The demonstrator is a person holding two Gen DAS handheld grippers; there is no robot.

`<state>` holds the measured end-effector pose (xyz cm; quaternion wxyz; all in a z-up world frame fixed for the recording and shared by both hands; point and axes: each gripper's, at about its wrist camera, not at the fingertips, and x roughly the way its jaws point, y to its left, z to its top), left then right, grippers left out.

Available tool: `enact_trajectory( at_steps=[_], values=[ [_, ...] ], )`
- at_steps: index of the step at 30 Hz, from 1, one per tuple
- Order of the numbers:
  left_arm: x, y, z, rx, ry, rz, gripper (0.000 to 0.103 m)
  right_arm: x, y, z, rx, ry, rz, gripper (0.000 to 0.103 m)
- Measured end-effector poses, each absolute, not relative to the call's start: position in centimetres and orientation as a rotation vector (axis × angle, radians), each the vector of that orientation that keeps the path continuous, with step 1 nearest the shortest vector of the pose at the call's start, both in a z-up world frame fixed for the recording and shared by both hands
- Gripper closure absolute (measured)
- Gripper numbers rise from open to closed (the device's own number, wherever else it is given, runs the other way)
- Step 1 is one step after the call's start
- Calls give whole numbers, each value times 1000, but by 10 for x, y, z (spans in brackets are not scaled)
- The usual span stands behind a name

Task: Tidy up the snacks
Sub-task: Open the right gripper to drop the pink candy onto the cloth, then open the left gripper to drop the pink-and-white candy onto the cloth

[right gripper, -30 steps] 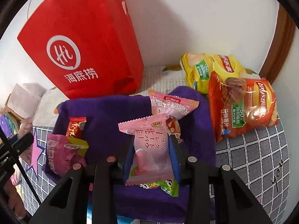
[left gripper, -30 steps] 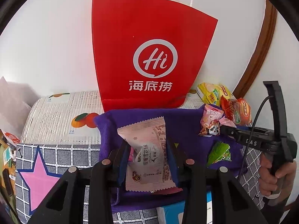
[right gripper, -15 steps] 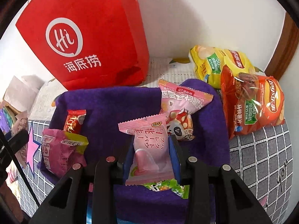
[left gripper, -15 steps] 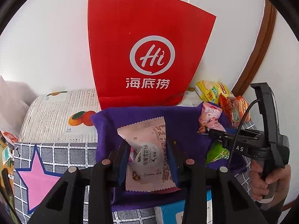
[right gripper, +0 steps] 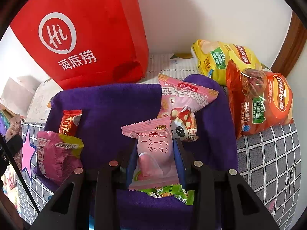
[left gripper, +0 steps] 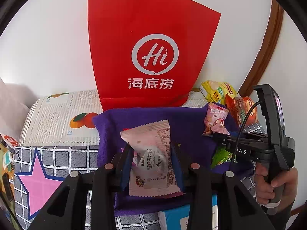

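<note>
My left gripper (left gripper: 151, 151) is shut on a pale pink snack packet (left gripper: 153, 159) with dark print, held over the purple cloth (left gripper: 188, 126). My right gripper (right gripper: 155, 149) is shut on a pink snack packet (right gripper: 153, 153) with red lettering, low over the same purple cloth (right gripper: 107, 111). On that cloth lie a pink mushroom-print packet (right gripper: 182, 103), a small red packet (right gripper: 70, 122), a magenta packet (right gripper: 55, 153) and a green packet (right gripper: 168, 191). In the left wrist view the right gripper (left gripper: 216, 134) shows at the right edge, in a person's hand (left gripper: 276, 184).
A tall red paper bag (left gripper: 149, 53) stands against the white wall behind the cloth. A yellow chip bag (right gripper: 220, 61) and an orange chip bag (right gripper: 261, 101) lie at the right. A checked cover with a pink star (left gripper: 36, 184) spreads left; a blue box (left gripper: 176, 218) shows below.
The right gripper with its pink packet has sunk closer to the purple cloth and, in the left wrist view, shifted left. The left gripper holds its packet in the same spot.
</note>
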<state>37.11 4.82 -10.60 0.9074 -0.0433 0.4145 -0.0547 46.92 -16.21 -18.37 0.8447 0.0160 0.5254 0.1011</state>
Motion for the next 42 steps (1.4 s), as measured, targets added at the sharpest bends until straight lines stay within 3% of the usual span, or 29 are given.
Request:
enact_trajectory(
  at_steps=[13,15,24,32,42],
  values=[
    [374,45,-112,-76,870,-111,67,467,-158,-182,-3,1127,237,65],
    [374,45,-112,-77,871,-112,67,467,-157,-183,-4,1131,239,58],
    [377,44,-117,-101,894,-134,67,466,-154,-183,-35,1144,232,47],
    [379,40,-123,-109,919,-165,67,456,-169,-151,31,1068,222,43],
    [385,90,-117,-180,907,-44,67,449,-174,-131,40,1021,231,43]
  ],
)
